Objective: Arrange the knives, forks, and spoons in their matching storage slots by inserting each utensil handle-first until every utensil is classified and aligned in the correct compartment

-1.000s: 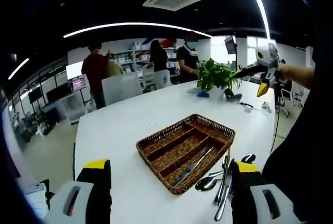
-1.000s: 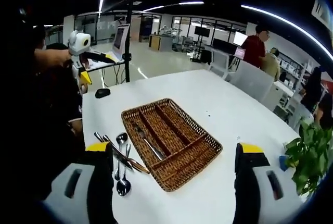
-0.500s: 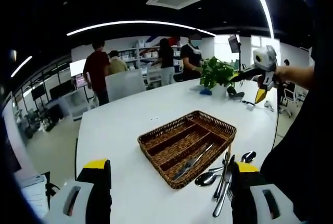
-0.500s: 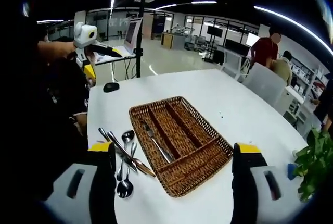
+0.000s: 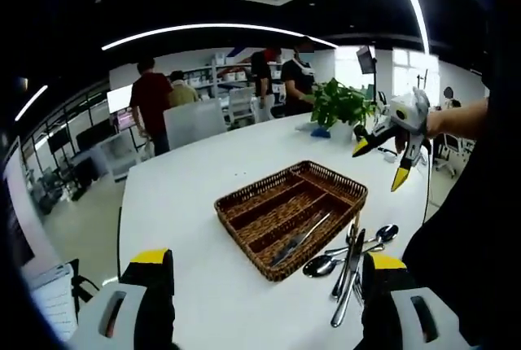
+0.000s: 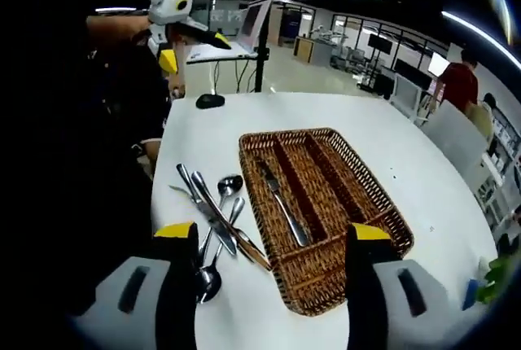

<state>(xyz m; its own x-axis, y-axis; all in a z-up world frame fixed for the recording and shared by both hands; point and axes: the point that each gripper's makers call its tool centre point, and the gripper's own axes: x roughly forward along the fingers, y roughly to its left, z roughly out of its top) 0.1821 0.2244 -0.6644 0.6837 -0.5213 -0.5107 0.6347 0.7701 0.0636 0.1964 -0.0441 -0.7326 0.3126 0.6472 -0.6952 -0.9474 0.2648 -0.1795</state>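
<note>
A brown wicker cutlery basket (image 5: 262, 203) (image 6: 350, 187) sits on the white table, with one knife (image 5: 297, 238) (image 6: 283, 203) lying in a long slot. Several loose knives, forks and spoons (image 5: 350, 260) (image 6: 213, 224) lie heaped on the table just beside the basket. My left gripper (image 5: 264, 259) is open and empty, held above the basket's near side. My right gripper (image 6: 273, 231) is open and empty too, over the loose utensils and the basket's edge. Each shows in the other's view, held in the air with jaws apart: the right gripper (image 5: 378, 167), the left gripper (image 6: 194, 50).
A potted plant (image 5: 340, 106) stands at the table's far end. A black mouse (image 6: 210, 100) lies near another edge. A white chair (image 5: 191, 126) and several people (image 5: 151, 98) are beyond the table. A monitor on a stand (image 6: 252, 24) is off the table.
The right gripper has come down and closer to the basket and loose utensils. Both views have shifted with the hands. The utensils and basket have not moved.
</note>
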